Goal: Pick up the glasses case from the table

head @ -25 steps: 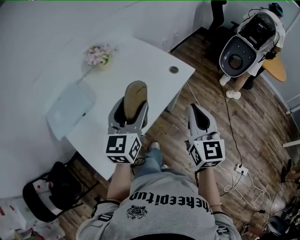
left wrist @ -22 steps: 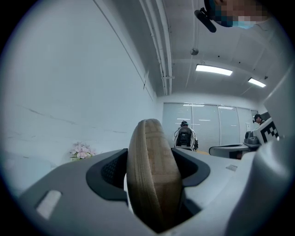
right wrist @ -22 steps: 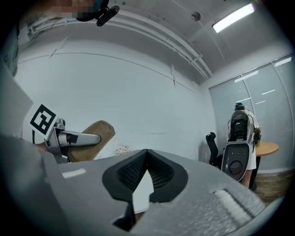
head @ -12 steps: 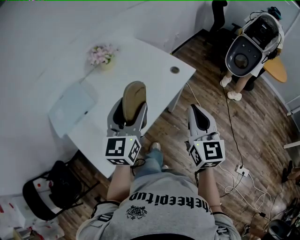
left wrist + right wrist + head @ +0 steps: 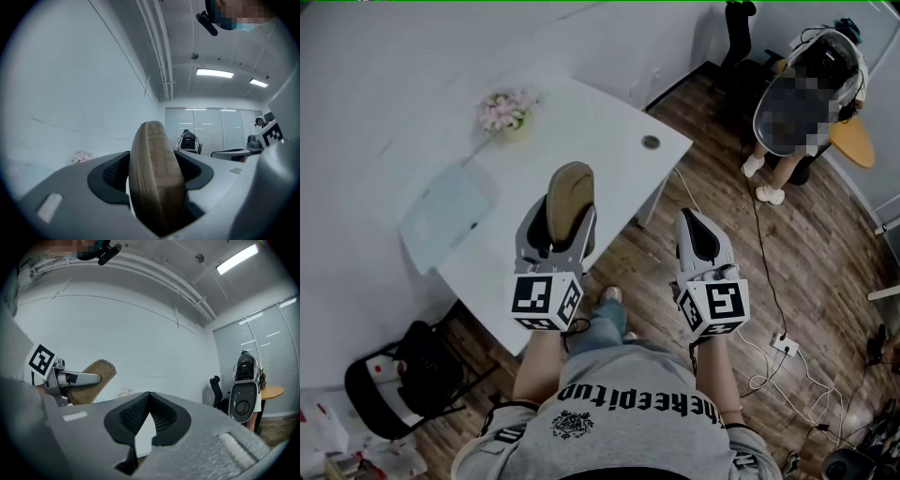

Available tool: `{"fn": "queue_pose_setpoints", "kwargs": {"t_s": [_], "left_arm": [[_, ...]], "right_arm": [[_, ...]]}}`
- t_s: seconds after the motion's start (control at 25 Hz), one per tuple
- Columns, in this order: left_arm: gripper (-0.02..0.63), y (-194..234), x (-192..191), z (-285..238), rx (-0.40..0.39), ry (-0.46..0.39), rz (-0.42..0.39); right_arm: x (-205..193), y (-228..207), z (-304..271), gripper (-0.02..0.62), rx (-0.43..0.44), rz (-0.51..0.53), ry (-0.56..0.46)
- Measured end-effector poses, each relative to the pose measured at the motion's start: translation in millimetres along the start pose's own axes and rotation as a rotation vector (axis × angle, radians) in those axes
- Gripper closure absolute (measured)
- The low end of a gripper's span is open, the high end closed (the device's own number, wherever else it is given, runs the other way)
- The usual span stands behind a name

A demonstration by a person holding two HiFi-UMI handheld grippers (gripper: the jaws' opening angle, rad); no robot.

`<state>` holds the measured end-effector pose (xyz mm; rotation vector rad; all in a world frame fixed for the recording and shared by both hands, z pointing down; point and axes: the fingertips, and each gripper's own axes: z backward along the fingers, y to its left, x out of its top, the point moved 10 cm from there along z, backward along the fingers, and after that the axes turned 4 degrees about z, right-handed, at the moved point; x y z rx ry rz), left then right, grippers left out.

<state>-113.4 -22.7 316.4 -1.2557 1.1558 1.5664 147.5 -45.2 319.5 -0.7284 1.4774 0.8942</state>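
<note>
The tan glasses case (image 5: pixel 568 193) stands on edge between the jaws of my left gripper (image 5: pixel 556 217), lifted above the white table (image 5: pixel 581 122). In the left gripper view the case (image 5: pixel 154 178) fills the gap between both jaws, which press on its sides. From the right gripper view the case (image 5: pixel 91 378) shows at the left, held by the left gripper. My right gripper (image 5: pixel 701 236) hangs over the wooden floor to the right of the table, its jaws closed tip to tip with nothing between them (image 5: pixel 147 397).
A pink flower bunch (image 5: pixel 504 111) and a pale flat tray (image 5: pixel 442 214) lie on the table. A round cable hole (image 5: pixel 651 142) sits near its right corner. A person with a white machine (image 5: pixel 797 103) stands at far right. A black chair (image 5: pixel 403 380) is at bottom left.
Both grippers hold steady with the case. The head view has shifted slightly, and the person at the far right has moved a little.
</note>
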Motion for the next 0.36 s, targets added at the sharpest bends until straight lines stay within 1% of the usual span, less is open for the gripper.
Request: {"fn": "queue_pose_setpoints", "kwargs": {"t_s": [0.36], "left_arm": [[0.291, -2.2, 1.7, -8.1, -0.003, -0.007, -0.007]], "right_arm": [[-0.9, -6.2, -5.1, 0.592, 0.000, 0.000, 0.001]]}}
